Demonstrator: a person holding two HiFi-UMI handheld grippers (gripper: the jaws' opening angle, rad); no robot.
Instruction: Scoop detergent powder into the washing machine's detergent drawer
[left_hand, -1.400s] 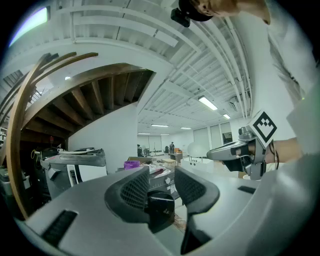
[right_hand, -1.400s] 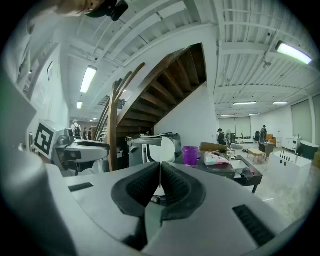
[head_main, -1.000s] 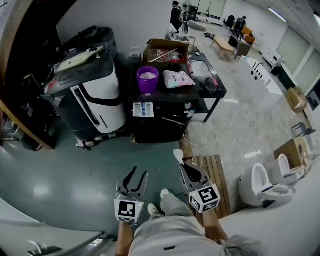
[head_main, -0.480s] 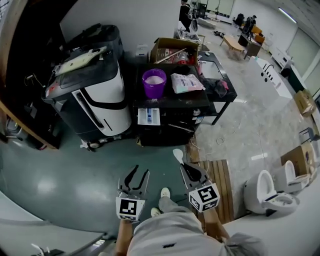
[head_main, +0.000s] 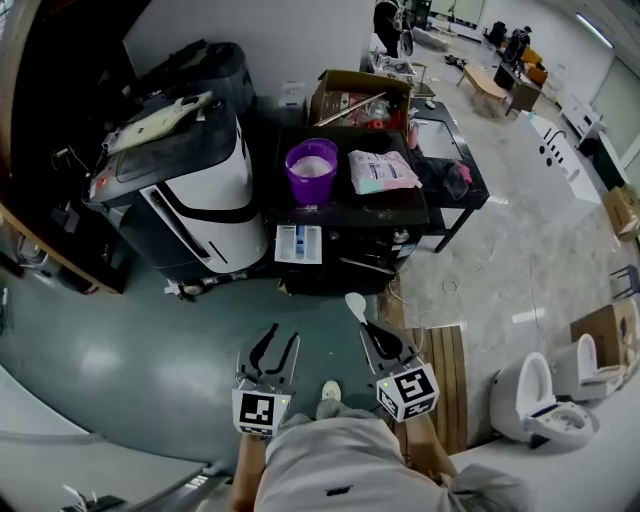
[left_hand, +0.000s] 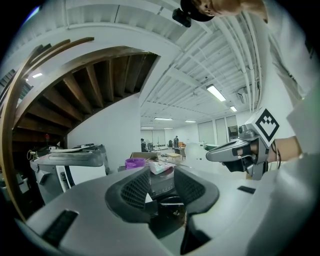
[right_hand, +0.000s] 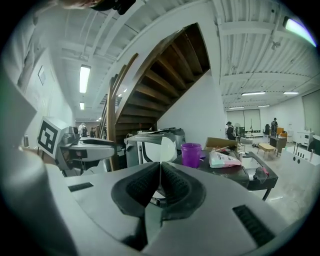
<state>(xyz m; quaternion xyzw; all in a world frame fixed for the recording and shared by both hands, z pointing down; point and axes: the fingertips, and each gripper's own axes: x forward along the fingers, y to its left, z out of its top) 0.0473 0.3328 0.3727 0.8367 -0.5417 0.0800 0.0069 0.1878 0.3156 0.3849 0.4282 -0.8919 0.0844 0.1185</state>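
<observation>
A purple cup (head_main: 311, 166) holding white powder stands on a black table (head_main: 340, 212), beside a detergent bag (head_main: 383, 172). Left of the table is the black-and-white washing machine (head_main: 190, 190). Both grippers hang low over the floor, well short of the table. My left gripper (head_main: 273, 342) is open with nothing between its fingers. My right gripper (head_main: 371, 330) is shut on the handle of a white scoop (head_main: 355, 304), whose bowl points toward the table. In the right gripper view the cup (right_hand: 191, 154) and the bag (right_hand: 224, 159) lie ahead past the shut jaws.
A cardboard box (head_main: 355, 98) sits at the back of the table. A wooden slatted board (head_main: 443, 365) lies on the floor to the right, with a white toilet (head_main: 540, 408) beyond it. Dark stairs and clutter fill the far left. People stand far off in the hall.
The table, cup and washing machine have drifted lower and nearer in the head view as I step forward. Both grippers keep the same pose and state.
</observation>
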